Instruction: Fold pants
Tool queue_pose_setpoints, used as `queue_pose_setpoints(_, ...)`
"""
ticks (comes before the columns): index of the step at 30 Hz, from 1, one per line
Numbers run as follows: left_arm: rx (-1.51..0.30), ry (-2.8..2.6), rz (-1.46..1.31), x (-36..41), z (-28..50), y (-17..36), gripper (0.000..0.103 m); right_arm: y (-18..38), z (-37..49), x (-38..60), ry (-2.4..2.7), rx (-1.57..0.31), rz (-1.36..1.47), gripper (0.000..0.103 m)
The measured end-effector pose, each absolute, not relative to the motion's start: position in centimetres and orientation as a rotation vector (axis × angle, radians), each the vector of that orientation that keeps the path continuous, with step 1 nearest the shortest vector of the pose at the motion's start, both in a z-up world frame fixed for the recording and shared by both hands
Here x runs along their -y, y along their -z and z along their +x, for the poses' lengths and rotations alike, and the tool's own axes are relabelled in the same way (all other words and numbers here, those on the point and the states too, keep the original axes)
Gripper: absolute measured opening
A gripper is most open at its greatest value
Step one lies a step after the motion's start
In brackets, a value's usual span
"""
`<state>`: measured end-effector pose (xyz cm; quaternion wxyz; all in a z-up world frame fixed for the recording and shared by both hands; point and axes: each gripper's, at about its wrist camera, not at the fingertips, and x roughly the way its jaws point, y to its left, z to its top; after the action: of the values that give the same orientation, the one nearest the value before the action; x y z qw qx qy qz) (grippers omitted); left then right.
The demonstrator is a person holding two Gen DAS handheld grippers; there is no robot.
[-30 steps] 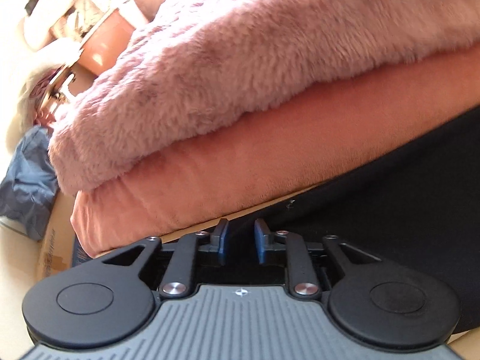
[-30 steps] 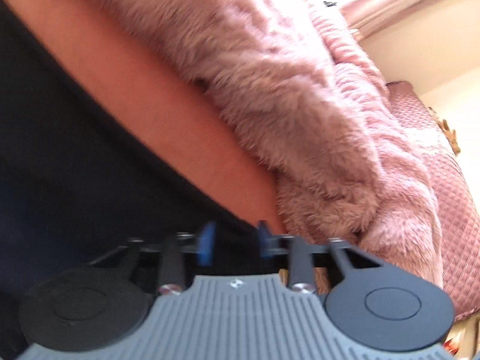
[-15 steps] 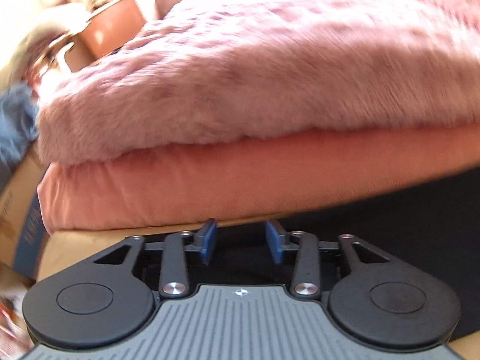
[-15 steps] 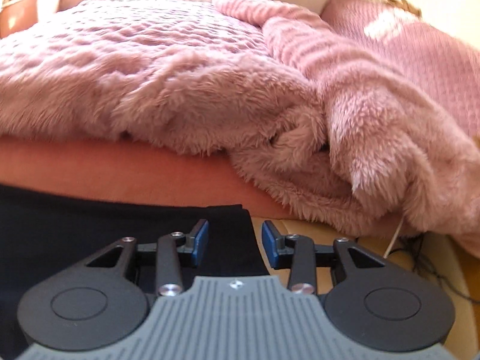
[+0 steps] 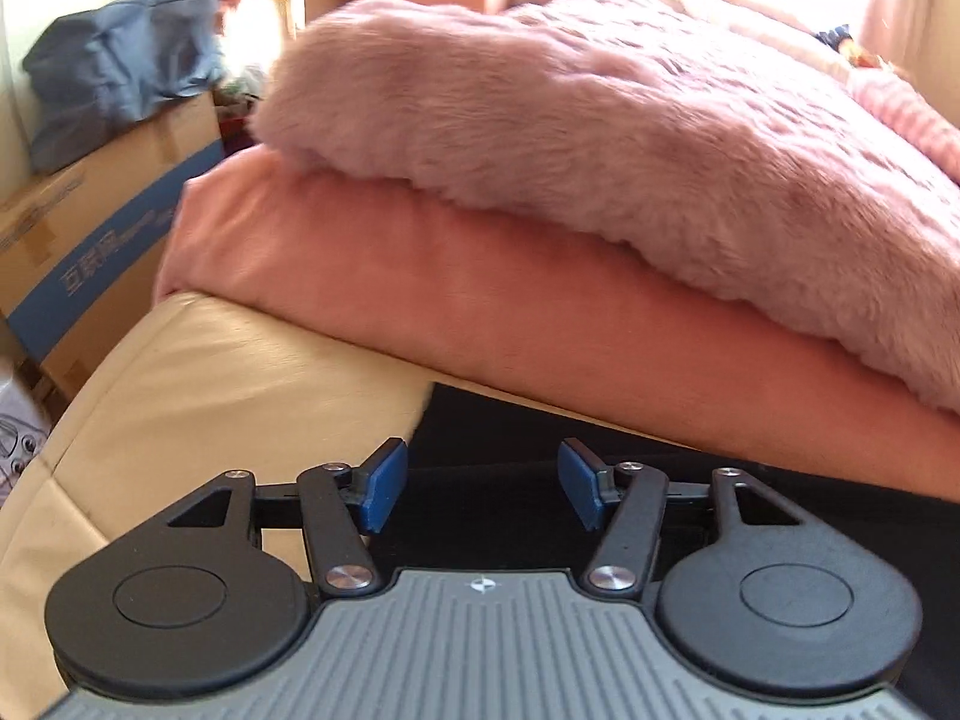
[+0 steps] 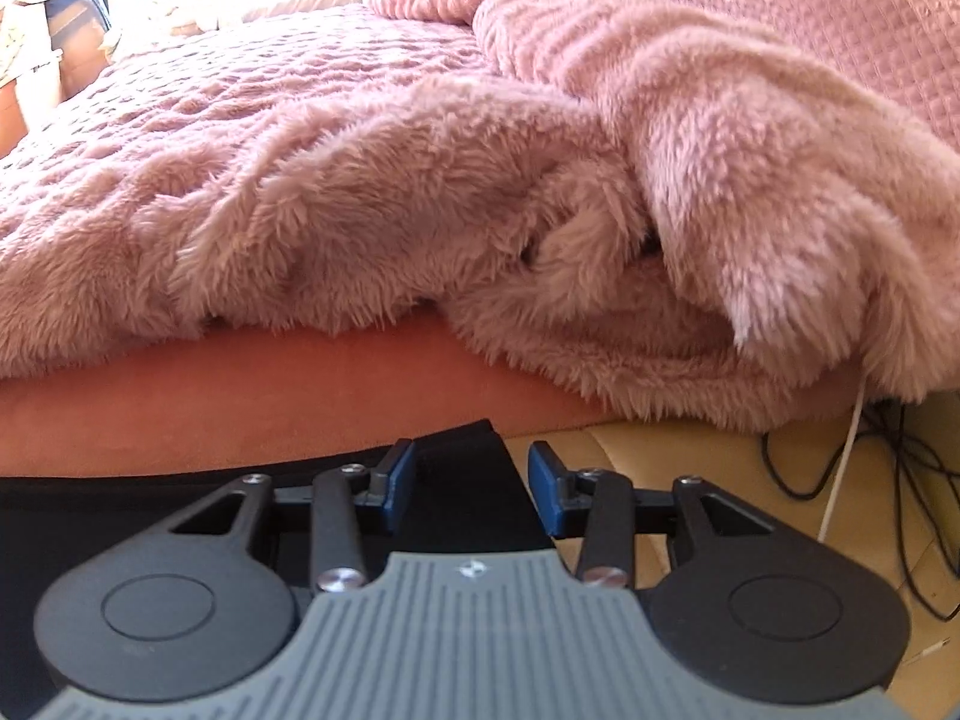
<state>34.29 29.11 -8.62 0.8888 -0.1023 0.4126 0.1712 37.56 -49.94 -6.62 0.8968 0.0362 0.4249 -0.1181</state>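
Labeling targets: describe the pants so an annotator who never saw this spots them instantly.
Find the fluffy pink blanket heaped on the salmon bedding. Just in front, flat on the cream surface, lie the black pants. They are the only black fabric among pinks and cream.

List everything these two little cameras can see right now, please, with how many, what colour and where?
pants: one, black, flat on the cream surface in front of both grippers, against the bedding's near edge
fluffy blanket: one, pink, heaped on top of the bed
salmon bedding: one layer, under the blanket
cream surface: one, padded, under the pants
quilted cover: one, dusty pink, far right
cardboard boxes: a stack, brown with blue print, far left
blue cloth: one, lying on the boxes
cables: several dark, one white, on the right
left gripper: one, black with blue pads, jaws opening, above the pants' left edge, nothing pinched
right gripper: one, same colours, open over the pants' right corner
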Motion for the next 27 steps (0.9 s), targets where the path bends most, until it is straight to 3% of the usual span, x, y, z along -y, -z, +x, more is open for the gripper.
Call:
queue_pose_setpoints(3,-0.892,-0.355,-0.236,-29.8,34.0,9.2,0.07,7.1,37.7,50.1,0.243,-0.885,0.09,0.039)
queue_pose_setpoints(5,-0.9,-0.346,-0.258,-29.7,34.0,9.5,0.066,7.3,37.7,50.2,0.241,-0.886,0.108,0.039)
queue_pose_setpoints(6,-0.887,-0.345,-0.258,-29.7,33.8,9.5,0.058,7.4,37.8,50.2,0.241,-0.886,0.116,0.039)
queue_pose_setpoints(8,-0.836,-0.347,-0.237,-29.1,33.3,9.1,0.056,7.3,37.4,50.3,0.239,-0.872,0.122,0.038)
queue_pose_setpoints(11,-0.859,-0.326,-0.235,-28.6,33.8,9.5,0.035,6.9,36.7,50.4,0.215,-0.838,0.121,0.038)
queue_pose_setpoints(12,-0.878,-0.326,-0.233,-28.5,34.0,9.8,0.018,6.8,36.6,50.5,0.207,-0.838,0.128,0.038)
queue_pose_setpoints(15,-0.862,-0.345,-0.215,-27.9,33.9,9.9,0.004,7.1,36.7,50.8,0.211,-0.858,0.133,0.027)
queue_pose_setpoints(17,-0.848,-0.35,-0.184,-27.4,33.7,9.5,0.003,7.2,36.7,50.6,0.209,-0.852,0.12,0.011)
queue_pose_setpoints(20,-0.821,-0.362,-0.121,-26.4,33.4,8.7,0.002,6.7,36.3,50.0,0.215,-0.808,0.08,0.001)
queue_pose_setpoints(27,-0.713,-0.407,-0.058,-26.1,33.1,5.5,0.002,4.6,34.6,48.2,0.192,-0.718,-0.052,0.0)
